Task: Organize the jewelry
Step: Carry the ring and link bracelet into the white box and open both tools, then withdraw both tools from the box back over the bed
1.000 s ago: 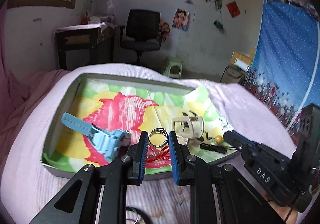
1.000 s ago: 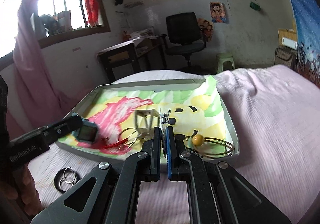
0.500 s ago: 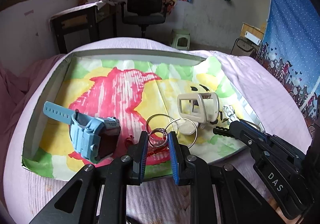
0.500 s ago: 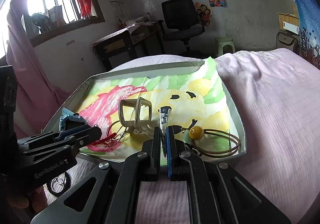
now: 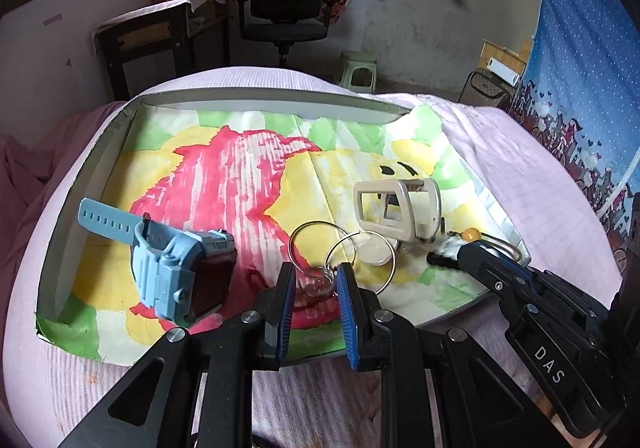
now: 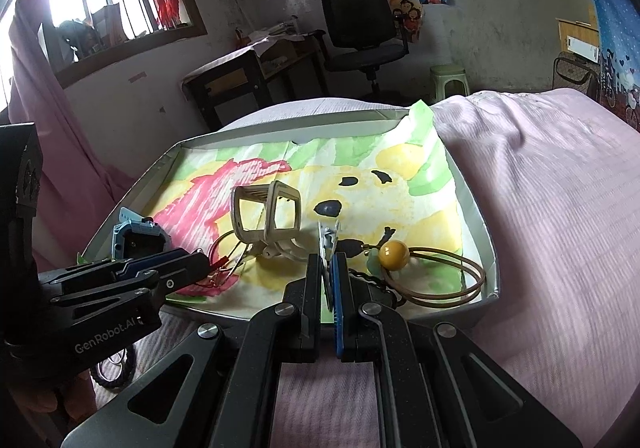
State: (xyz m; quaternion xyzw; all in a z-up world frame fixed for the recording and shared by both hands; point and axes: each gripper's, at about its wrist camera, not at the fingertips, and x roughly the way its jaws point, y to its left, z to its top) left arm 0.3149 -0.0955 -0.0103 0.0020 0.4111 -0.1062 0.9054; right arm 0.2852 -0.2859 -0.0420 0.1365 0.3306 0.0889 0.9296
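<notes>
The left gripper [image 5: 312,284] has its jaws spread a bit, and a small ring [image 5: 319,283] sits right between the blue pads [image 5: 285,312] at the tips. Can't really tell if the pads are touching it or just framing it, looks more like a loose gap to me. That ring links into two big hoops [image 5: 340,252] lying flat on the painted paper just ahead. The right gripper [image 6: 327,276] is pressed nearly together and pinching a silver clip [image 6: 327,238], which sticks up out of the tips. Both tools sit at the near edge of the tray [image 5: 256,98], which rests on a pink bedsheet [image 6: 560,208]. Inside the tray, a blue watch [image 5: 176,272] lies on its side just left of the left gripper, a beige buckle thing [image 5: 394,208] stands past the hoops, and a yellow bead [image 6: 393,255] on a brown cord loop [image 6: 452,280] lies just right of the right gripper's tips. Something black and ring-shaped [image 6: 116,372] lies on the sheet outside the tray, half hidden under the left gripper in the right wrist view.
</notes>
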